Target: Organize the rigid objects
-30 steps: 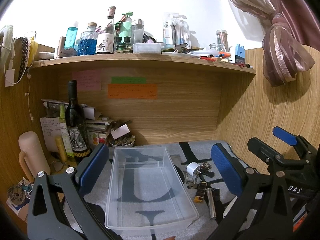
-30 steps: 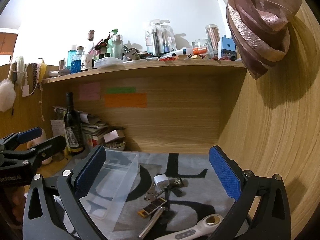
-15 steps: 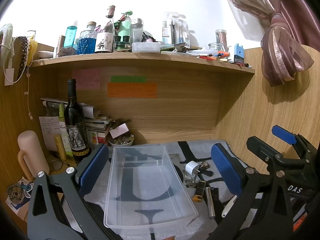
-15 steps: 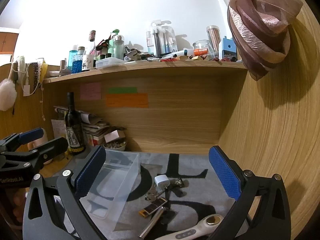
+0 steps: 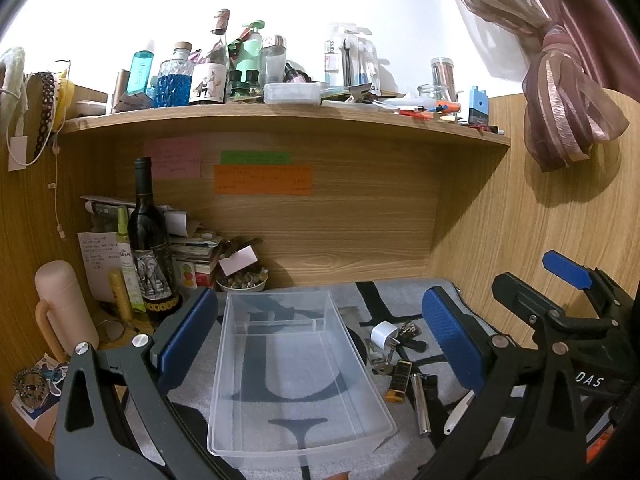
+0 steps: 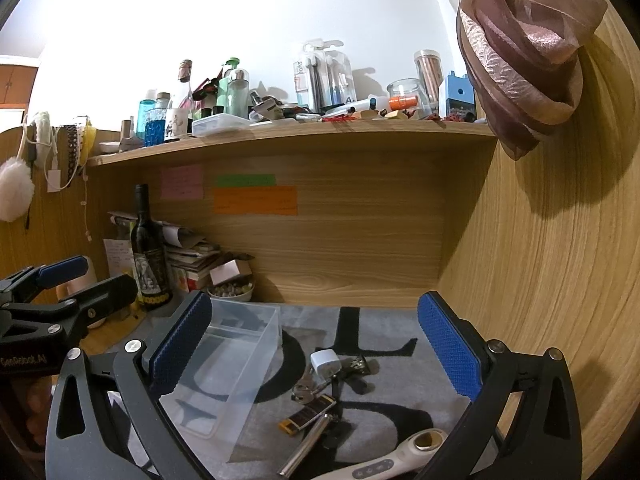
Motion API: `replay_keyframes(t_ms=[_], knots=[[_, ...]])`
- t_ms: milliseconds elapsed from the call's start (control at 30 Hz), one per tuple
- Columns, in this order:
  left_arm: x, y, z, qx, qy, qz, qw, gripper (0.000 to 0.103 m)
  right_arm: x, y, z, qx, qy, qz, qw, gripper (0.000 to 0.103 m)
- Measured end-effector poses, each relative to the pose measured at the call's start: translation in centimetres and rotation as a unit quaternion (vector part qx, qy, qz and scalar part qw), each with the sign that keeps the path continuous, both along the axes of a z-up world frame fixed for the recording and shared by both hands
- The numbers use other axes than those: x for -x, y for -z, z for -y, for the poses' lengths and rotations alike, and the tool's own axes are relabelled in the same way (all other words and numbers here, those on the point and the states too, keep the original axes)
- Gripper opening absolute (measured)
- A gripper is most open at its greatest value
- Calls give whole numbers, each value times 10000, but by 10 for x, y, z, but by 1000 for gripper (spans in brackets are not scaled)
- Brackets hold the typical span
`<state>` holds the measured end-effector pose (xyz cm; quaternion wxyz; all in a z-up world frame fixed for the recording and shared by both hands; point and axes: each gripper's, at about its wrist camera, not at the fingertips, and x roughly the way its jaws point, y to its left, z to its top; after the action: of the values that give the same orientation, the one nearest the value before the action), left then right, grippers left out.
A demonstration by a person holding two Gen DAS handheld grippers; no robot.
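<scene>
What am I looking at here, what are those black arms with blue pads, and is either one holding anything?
Those are two hand-held grippers a person carries, each with a camera looking along its fingers. One picture is from the left gripper, the other from the right gripper; each also catches the other at its edge. Both are open and hold nothing. On the grey mat sits an empty clear bin. To its right lie a white charger, keys, a lighter, a metal tube and a white handheld device.

A grey mat with black lettering (image 6: 384,328) carries a clear plastic rectangular bin (image 5: 288,364), a white charger cube (image 6: 325,361) and a silver metal cylinder (image 6: 306,444).
</scene>
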<state>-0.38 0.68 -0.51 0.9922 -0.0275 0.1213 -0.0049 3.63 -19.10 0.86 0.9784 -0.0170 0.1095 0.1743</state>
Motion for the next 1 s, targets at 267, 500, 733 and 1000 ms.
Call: replay_keyframes(t_ms=[267, 500, 733, 1000], knots=[[-3, 1, 1, -3, 57, -53, 10000, 103, -7, 0, -4, 38, -31, -21, 10000, 103], [-17, 4, -11, 64, 109, -166, 9998, 103, -18, 2, -13, 185, -24, -33, 9998, 103], [-40, 19, -47, 107, -154, -569, 9982, 100, -47, 21, -12, 291, 77, -587, 9978, 103], [-78, 50, -101, 253, -405, -1508, 9874, 75, -81, 49, 2, 407, 511, -1208, 9905, 103]])
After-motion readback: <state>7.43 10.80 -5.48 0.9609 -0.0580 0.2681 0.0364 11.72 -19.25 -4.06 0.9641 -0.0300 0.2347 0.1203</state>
